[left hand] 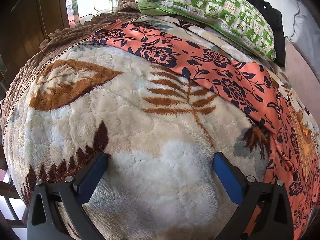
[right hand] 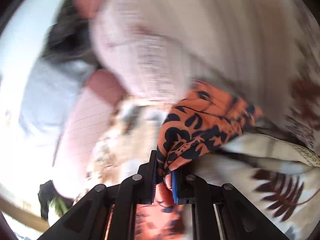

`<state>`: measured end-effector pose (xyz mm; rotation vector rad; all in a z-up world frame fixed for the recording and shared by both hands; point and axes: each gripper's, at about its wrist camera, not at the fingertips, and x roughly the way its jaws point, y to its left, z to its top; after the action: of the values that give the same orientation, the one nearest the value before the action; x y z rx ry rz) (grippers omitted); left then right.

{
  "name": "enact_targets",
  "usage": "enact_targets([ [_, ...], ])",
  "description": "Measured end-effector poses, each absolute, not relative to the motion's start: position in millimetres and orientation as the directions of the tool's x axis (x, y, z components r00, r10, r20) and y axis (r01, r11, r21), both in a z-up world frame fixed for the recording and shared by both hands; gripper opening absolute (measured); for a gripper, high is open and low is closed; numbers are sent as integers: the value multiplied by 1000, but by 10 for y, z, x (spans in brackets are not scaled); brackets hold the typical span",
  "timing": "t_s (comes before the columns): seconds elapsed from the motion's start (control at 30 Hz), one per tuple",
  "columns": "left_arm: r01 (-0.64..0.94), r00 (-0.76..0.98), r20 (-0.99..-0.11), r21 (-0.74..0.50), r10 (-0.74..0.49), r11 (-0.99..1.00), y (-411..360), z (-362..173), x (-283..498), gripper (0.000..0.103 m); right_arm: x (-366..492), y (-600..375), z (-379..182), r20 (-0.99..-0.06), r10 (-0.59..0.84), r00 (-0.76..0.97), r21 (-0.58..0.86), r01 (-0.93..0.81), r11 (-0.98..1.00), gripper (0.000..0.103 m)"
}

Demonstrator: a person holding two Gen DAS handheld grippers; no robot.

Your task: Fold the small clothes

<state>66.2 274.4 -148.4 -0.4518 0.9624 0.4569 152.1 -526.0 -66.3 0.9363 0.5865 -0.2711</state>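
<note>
Right hand-held gripper [right hand: 164, 177] pinching a bunched edge of the orange floral garment [left hand: 200, 64] spread across the blanket [left hand: 130, 132], left hand-held gripper [left hand: 160, 172] spread over bare fleece: likely to slip free or drag crooked if pulled one-handed.

The blanket [left hand: 140, 132] on the bed is fluffy cream and pale grey-white, printed with rust-brown fern fronds and dark brown leaves, and edged by a plain brown quilted border [left hand: 66, 34]. Across it lies a garment [left hand: 200, 64] of coral orange covered in navy flowers and vines; the same orange-and-navy print [right hand: 202, 124] shows in the right wrist view. The pillow [left hand: 216, 10] is white with green squares and leaf motifs. Beside it sits a black cloth [left hand: 266, 10]. The left hand-held gripper [left hand: 160, 160] is black with blue pads.
</note>
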Motion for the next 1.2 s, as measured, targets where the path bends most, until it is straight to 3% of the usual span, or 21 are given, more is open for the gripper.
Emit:
enact_targets([
  [0.2,-528,571,-808,-224,148,819,2772,-1480,567,103,1679,-3139,595,-397,276,875,571,0,821,12],
  [0.33,-490,600,-790,-235,129,839,2767,-1483,539,103,1693,-1557,449,-432,443,785,503,-198,841,20],
  [0.37,-486,603,-788,-238,125,841,2772,-1481,541,103,1702,-1198,224,-479,480,735,494,-227,839,44],
  [0.4,-484,606,-786,-242,122,841,2779,-1480,529,103,1638,-843,-74,-543,488,684,469,-235,851,93],
  [0.43,-483,609,-784,-247,119,840,2788,-1479,522,103,1673,-574,-356,-587,492,643,450,-247,858,103],
  [0.53,-468,614,-781,-247,111,848,2783,-1470,505,103,1632,-139,-1190,-743,476,470,412,-240,879,102],
  [0.57,-461,617,-780,-247,108,852,2780,-1468,499,103,1569,-193,-1366,-755,488,439,439,-215,872,102],
  [0.63,-461,621,-777,-252,106,851,2782,-1460,489,103,1448,-502,-1461,-729,501,466,482,-170,860,102],
  [0.83,-476,629,-774,-305,77,825,2813,-1382,481,103,1599,-1569,-1024,-623,475,621,598,-12,801,103],
  [0.87,-479,642,-766,-355,44,803,2869,-1349,479,103,1661,-1743,-1128,-626,473,620,619,27,785,103],
  [0.93,-471,672,-739,-460,-32,753,3009,-1267,525,103,1865,-2029,-1455,-745,425,514,578,180,796,103],
  [0.97,-464,690,-722,-504,-60,728,3105,-1212,570,103,1891,-2153,-1620,-759,446,474,595,227,771,102],
  [1.03,-459,736,-671,-592,-90,662,3334,-1107,694,103,1778,-2237,-1503,-679,490,546,663,171,728,101],
  [1.2,-499,799,-596,-734,-84,461,4025,-1137,1162,103,1440,-2146,-1186,-631,507,587,667,75,742,102],
])
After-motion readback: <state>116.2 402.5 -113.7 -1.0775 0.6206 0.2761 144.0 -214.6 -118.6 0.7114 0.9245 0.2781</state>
